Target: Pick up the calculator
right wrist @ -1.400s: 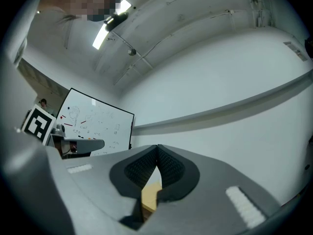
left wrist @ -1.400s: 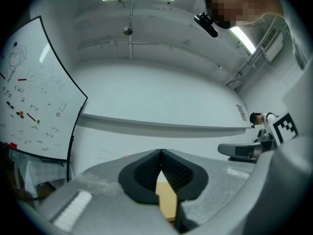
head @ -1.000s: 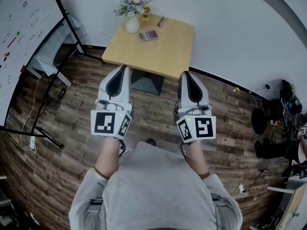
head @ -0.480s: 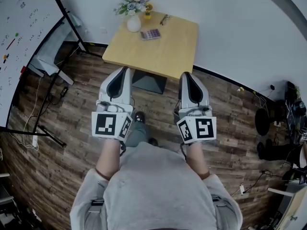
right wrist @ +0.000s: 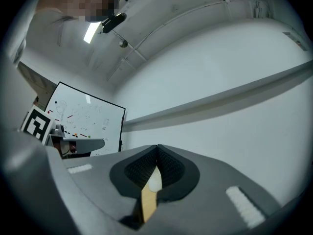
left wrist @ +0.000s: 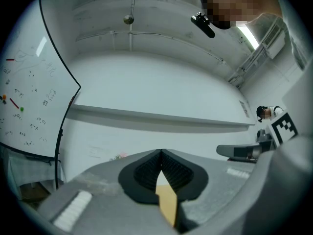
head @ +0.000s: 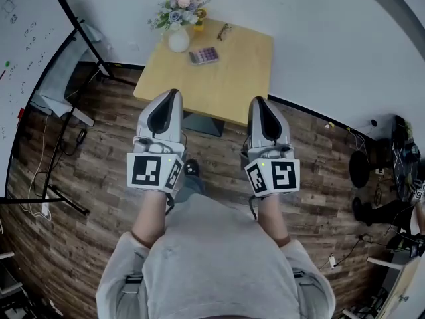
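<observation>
calculator: flat on the far half of the wooden table, just right of the white vase of flowers, nearer than the glasses by the far edge. long axis roughly across the head view, slightly tilted, right end a touch farther off. absent from both gripper views, with only wall, ceiling and whiteboard there.

left gripper: held side by side with the other, pointing away toward the table, tip overlapping the near edge in the head view. ribbed pads pressed together at the tip, nothing held, just a sliver of tabletop through the slit below.

right gripper: tip over the near right corner, pads likewise closed on nothing.

from the left tip: ahead and a little to the right, well apart, most of the tabletop between. from the right tip: ahead and further to the left, well apart too. left judged the nearer of the two, and better lined up.

likely needed next: carry forward over the table, tip the nose down, open the jaws, then close across the short side, at right angles to that long axis. risk judged: brushing the vase just beside it when coming in from the left.
</observation>
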{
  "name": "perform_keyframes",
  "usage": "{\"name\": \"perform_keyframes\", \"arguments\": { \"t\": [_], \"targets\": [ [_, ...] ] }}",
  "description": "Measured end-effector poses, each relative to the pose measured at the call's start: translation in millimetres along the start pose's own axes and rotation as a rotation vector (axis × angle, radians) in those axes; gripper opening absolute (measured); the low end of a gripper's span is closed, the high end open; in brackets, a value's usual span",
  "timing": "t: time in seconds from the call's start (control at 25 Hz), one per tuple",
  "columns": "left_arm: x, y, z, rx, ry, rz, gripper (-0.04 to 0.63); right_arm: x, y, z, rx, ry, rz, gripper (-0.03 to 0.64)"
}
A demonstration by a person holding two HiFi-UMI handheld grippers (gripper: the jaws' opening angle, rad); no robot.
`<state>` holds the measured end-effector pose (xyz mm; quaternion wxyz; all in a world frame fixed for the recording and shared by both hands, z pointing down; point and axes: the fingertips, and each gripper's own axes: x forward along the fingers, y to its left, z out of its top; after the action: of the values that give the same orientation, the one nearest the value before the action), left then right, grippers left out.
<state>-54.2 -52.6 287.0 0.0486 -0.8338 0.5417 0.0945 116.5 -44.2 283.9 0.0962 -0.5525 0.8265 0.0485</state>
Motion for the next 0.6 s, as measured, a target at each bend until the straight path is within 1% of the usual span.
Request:
{"name": "perform_keyframes", "arguments": {
  "t": [0.28, 0.6],
  "targets": [
    [58.0, 47.4, -8.1, 0.006, -0.005, -0.001, 0.005, 74.0, -13.8, -9.3, -0.009, -0.006, -0.007, 0.003],
    [111.5, 88.3, -18.5, 0.003, 0.007, -0.018, 0.006, 138.4, -23.1, -22.8, -0.008, 0.000, -0.020, 0.003]
  ]
}}
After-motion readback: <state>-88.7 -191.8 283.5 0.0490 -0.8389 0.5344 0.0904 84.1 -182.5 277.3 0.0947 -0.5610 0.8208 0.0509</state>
